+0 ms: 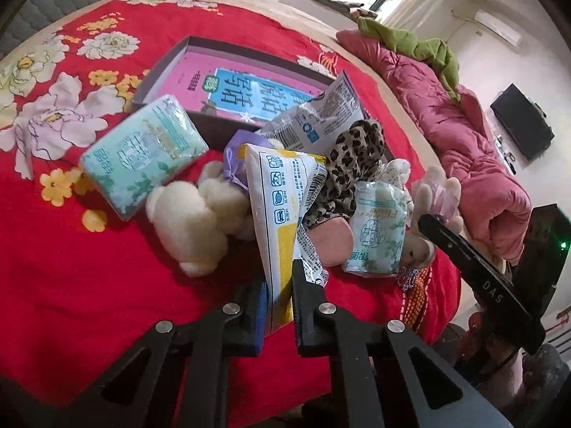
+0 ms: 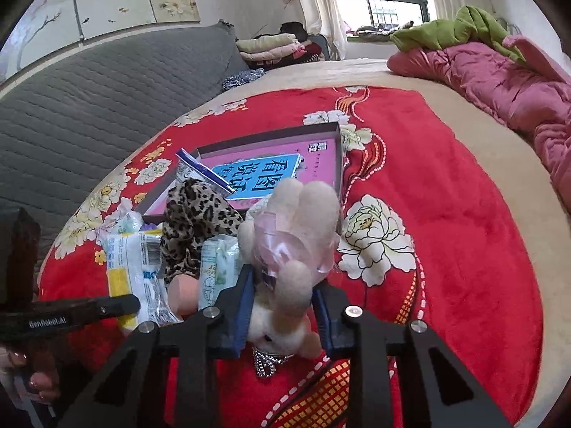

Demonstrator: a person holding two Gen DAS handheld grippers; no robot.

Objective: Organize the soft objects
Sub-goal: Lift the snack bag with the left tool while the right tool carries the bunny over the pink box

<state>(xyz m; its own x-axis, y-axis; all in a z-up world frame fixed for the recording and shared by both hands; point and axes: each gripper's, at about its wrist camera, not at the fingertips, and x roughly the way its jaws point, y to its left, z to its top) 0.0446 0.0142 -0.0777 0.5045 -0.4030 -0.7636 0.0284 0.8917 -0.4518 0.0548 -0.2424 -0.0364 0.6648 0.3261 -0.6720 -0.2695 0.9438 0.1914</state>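
A heap of soft things lies on a red flowered blanket in front of a shallow open box with a pink and blue book inside. My left gripper is shut on the edge of a white and yellow wipes pack. My right gripper is shut on a cream plush bunny with a pink ribbon; in the left wrist view the bunny sits at the heap's right edge. A leopard-print cloth, a small tissue pack, a green tissue pack and a white plush bear lie around them.
A pink quilt with a green cloth on it lies along the far right of the bed. A grey padded headboard stands at the left, folded clothes behind it. A hand shows at the lower left.
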